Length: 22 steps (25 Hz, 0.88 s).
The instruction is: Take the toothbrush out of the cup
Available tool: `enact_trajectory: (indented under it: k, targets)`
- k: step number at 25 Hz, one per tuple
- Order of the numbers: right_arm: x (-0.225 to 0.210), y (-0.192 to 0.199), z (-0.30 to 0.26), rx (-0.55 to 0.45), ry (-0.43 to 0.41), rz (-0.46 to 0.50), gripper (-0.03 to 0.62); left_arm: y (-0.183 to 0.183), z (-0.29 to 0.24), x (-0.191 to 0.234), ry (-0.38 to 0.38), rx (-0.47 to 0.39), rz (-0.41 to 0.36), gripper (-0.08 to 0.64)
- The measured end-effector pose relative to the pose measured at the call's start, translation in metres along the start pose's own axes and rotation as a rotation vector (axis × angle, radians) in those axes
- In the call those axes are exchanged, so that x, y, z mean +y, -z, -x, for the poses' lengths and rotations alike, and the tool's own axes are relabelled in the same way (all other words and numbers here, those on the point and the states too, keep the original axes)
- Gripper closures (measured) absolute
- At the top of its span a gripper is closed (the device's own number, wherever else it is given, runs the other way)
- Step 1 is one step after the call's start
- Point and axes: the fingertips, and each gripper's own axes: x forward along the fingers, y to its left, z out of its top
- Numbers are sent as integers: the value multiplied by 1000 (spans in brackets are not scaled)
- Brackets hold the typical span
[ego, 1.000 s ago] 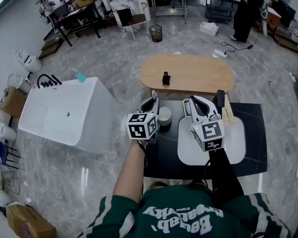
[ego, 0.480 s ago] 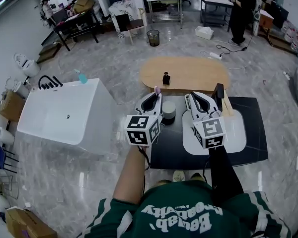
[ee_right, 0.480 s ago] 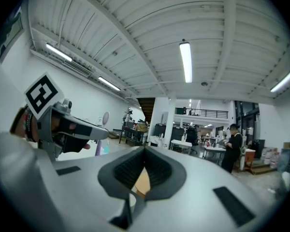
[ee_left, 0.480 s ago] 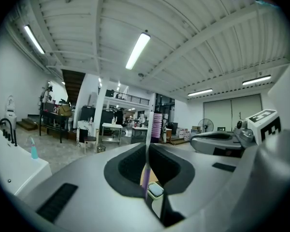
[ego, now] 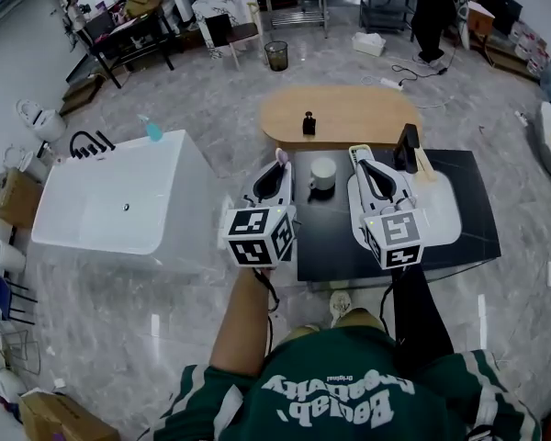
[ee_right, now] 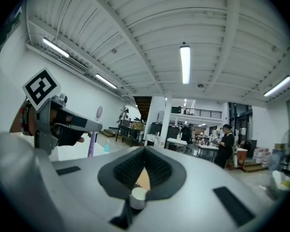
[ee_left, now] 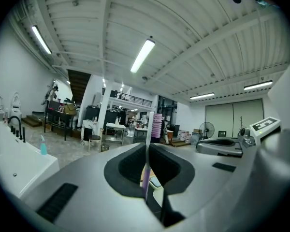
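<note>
My left gripper [ego: 277,165] is shut on a purple toothbrush [ego: 280,157] and holds it upright, to the left of the cup and apart from it. In the left gripper view the toothbrush [ee_left: 157,124] stands between the closed jaws of the left gripper [ee_left: 147,146], bristle head on top. The white cup [ego: 322,174] stands on the black table [ego: 441,265]. My right gripper [ego: 356,154] hangs just right of the cup, shut with nothing in it. The right gripper view shows its jaws [ee_right: 145,151] meeting above the cup [ee_right: 137,195], with the toothbrush [ee_right: 92,141] off to the left.
A white oval basin [ego: 445,219] lies on the black table under the right gripper, with a black block [ego: 407,150] behind it. Beyond stands an oval wooden table [ego: 349,108] with a small dark bottle [ego: 309,123]. A white bathtub [ego: 110,205] fills the left.
Both grippers have risen and drawn back from the cup. The left one, earlier close beside the cup, now holds the toothbrush up, to the cup's left.
</note>
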Motion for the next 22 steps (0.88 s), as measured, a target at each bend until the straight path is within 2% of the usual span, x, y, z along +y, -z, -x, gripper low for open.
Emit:
enact_trajectory:
  k: [6, 22]
  targets:
    - [27, -6, 21, 6, 9, 20, 589, -1, 28, 0, 23, -2, 5, 537]
    - [37, -4, 47, -9, 30, -24, 589, 6, 50, -17, 55, 10, 2, 537]
